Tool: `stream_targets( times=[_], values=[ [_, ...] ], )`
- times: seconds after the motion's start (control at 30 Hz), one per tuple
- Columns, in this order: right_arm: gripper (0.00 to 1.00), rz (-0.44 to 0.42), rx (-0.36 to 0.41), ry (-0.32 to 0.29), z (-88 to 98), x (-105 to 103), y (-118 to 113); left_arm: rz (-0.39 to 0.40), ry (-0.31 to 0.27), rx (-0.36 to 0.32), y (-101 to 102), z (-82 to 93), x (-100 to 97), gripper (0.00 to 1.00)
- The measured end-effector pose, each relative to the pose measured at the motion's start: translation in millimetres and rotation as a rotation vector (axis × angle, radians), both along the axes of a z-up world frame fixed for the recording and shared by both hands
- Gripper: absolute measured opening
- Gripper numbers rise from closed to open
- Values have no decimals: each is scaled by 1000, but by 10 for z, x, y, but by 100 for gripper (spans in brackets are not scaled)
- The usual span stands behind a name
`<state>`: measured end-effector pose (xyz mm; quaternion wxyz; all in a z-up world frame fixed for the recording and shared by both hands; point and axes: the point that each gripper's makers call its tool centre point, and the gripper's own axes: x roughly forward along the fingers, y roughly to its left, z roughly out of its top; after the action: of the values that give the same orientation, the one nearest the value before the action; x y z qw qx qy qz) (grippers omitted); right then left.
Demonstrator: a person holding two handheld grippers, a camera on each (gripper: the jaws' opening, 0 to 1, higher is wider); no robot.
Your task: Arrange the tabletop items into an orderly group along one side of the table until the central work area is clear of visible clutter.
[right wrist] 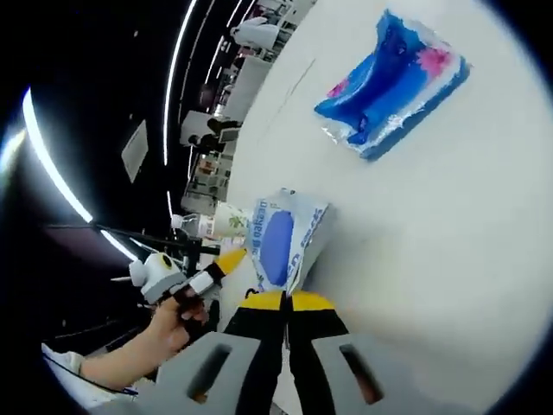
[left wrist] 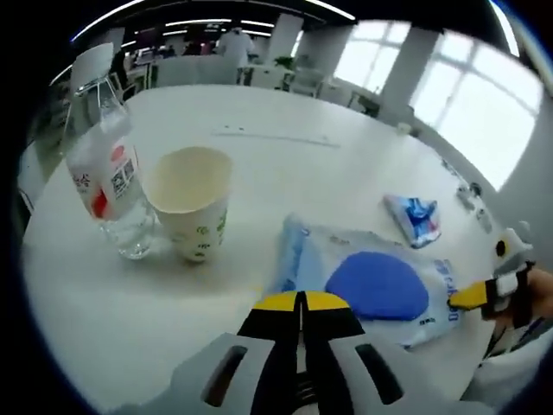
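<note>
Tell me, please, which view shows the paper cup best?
The left gripper view: the paper cup stands upright beside the water bottle, with its open mouth and printed side clear. In the right gripper view the cup is small and far, partly behind the wipes pack.

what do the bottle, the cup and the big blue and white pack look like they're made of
Bottle: clear glossy plastic, likely; the table shows through it.
Cup: matte cream paper, apparently, with a thin rolled rim.
Blue and white pack: soft shiny plastic film, wrinkled and catching glare; contents cannot be told.
</note>
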<state>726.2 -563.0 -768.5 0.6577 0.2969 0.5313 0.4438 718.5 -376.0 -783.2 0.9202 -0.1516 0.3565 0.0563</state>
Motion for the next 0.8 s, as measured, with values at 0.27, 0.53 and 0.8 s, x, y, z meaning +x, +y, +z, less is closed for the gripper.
stream_targets(
  times=[0.27, 0.53, 0.8],
  values=[
    [0, 11, -9, 7, -33, 0, -94, 18, 27, 2, 32, -104, -24, 34],
    [0, 10, -8, 8, -22, -1, -113, -39, 98, -38, -243, -219, -100, 11],
    [0, 7, -29, -42, -7, 48, -109, -113, 80, 24, -326, -27, -131, 0]
  ],
)
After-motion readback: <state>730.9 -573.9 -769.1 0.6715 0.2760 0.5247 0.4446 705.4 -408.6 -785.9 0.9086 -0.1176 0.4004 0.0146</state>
